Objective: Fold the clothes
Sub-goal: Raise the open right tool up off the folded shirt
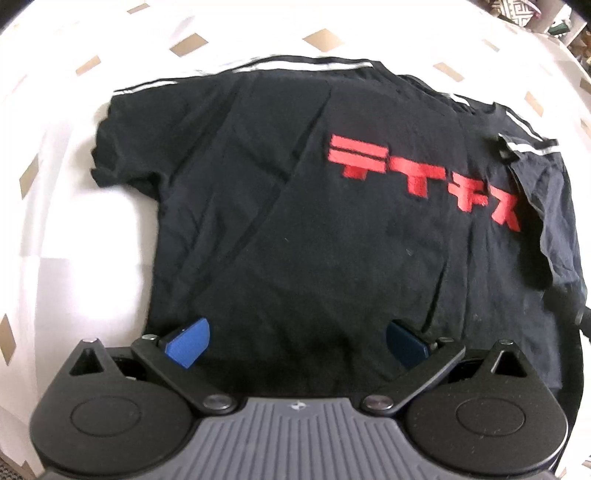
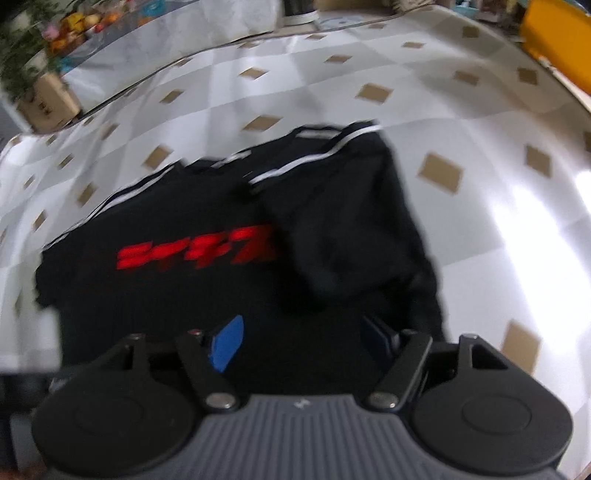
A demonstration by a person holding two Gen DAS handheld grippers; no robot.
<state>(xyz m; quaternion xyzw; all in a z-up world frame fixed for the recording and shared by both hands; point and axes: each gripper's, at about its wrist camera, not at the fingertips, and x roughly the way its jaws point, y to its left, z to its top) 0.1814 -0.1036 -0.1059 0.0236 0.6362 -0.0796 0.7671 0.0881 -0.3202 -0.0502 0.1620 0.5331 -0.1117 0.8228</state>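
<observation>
A black T-shirt (image 1: 303,221) with red lettering (image 1: 424,177) and white shoulder stripes lies flat on the white tablecloth (image 1: 74,229). Its right sleeve (image 1: 546,206) is folded in over the body, seen in the right wrist view as a dark flap (image 2: 351,236). My left gripper (image 1: 297,341) hangs over the shirt's lower hem, its blue pads wide apart with only flat cloth below them. Over the shirt's lower right part my right gripper (image 2: 301,341) also stands open, nothing pinched between its blue fingers (image 2: 227,343). The right wrist view is blurred.
The tablecloth (image 2: 480,221) is white with small tan diamonds and runs on all sides of the shirt. At the far edge stand a cardboard box with a plant (image 2: 40,92), a shiny sheet (image 2: 177,33) and a yellow object (image 2: 557,40).
</observation>
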